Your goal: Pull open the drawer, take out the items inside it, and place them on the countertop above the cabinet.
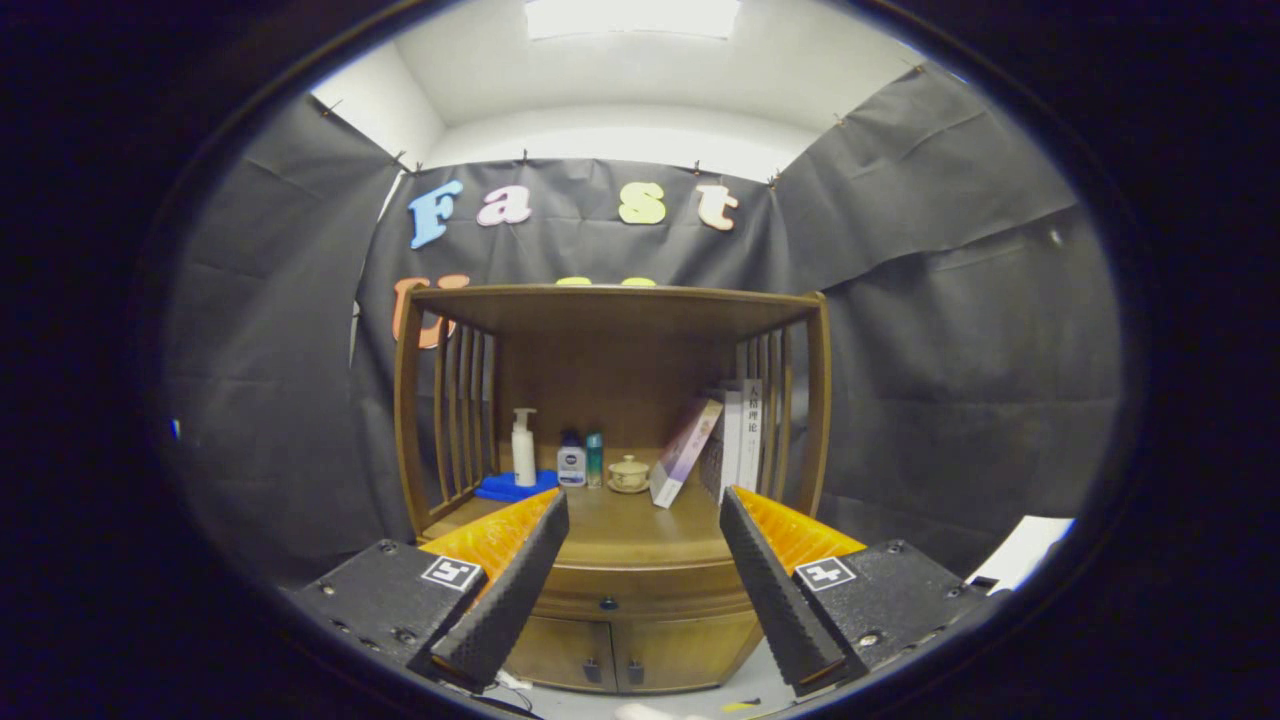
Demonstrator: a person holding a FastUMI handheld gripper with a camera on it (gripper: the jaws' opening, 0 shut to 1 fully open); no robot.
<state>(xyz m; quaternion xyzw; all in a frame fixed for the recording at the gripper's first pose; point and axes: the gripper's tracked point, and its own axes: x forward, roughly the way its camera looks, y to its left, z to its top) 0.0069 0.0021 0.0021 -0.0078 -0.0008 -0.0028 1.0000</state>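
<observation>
Tongs [640, 510] spread wide, holding nothing; closed drawer [640, 603] beyond.

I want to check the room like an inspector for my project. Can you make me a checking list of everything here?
Surface: wooden countertop under a shelf frame; its front part is bare.
Job's things: drawer shut, with a small knob; what it holds is hidden.
Clutter: at the back of the countertop, a pump bottle on a blue mat, two small bottles, a lidded cup, a leaning book, upright books.
Grippers: gripper open, holding nothing, fingers apart ahead of the cabinet, the knob between them.
Cables: nothing seen for sure.
Surroundings: black cloth walls, two lower doors, white sheet at the side.
</observation>
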